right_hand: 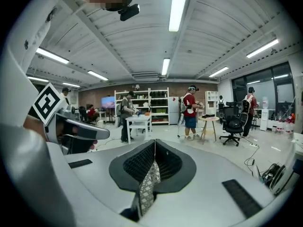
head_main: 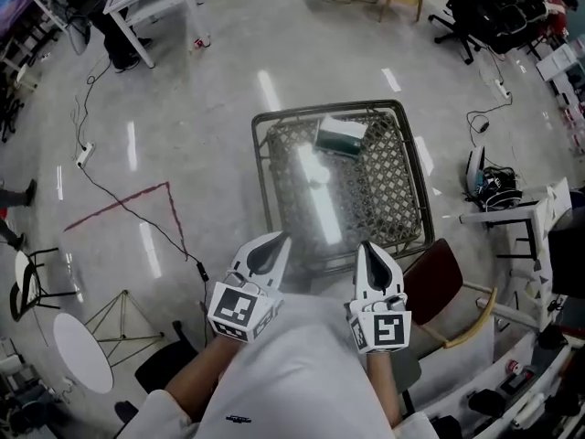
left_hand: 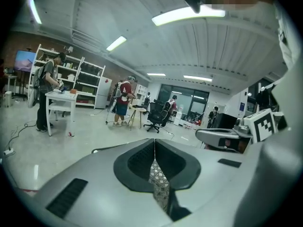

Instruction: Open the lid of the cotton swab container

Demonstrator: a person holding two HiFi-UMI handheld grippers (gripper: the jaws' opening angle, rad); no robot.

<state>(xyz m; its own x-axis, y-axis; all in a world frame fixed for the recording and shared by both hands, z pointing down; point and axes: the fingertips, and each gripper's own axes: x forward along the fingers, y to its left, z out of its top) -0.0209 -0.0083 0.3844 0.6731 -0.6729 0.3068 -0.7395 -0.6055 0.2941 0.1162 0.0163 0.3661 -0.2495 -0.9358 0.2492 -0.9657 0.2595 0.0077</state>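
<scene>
A grey polished floor (head_main: pixel 201 108) fills most of the head view, with ceiling lights mirrored on it as pale streaks. At the frame's centre stands a square tabletop (head_main: pixel 388 199) of dark woven lattice under glass, set in a metal rim. The person's white-clad torso (head_main: pixel 302 364) takes up the lower middle, and both forearms reach up toward the tabletop's near edge. A chair (head_main: pixel 437 273) with a dark red seat sits just beside the tabletop's lower right corner. A round white table (head_main: pixel 80 350) is in the lower left. A red line (head_main: pixel 146 193) marks an angle on the floor in the left half, and a black cable (head_main: pixel 101 188) runs across it.

The left tongs (head_main: pixel 280 239) and right tongs (head_main: pixel 364 246) are side by side over the tabletop's near edge. Each is clenched, with its pads pressed together and nothing between them. The cotton swab container (head_main: pixel 340 136), a greenish box, lies near the tabletop's far edge at upper centre, well apart from both tongs.
</scene>
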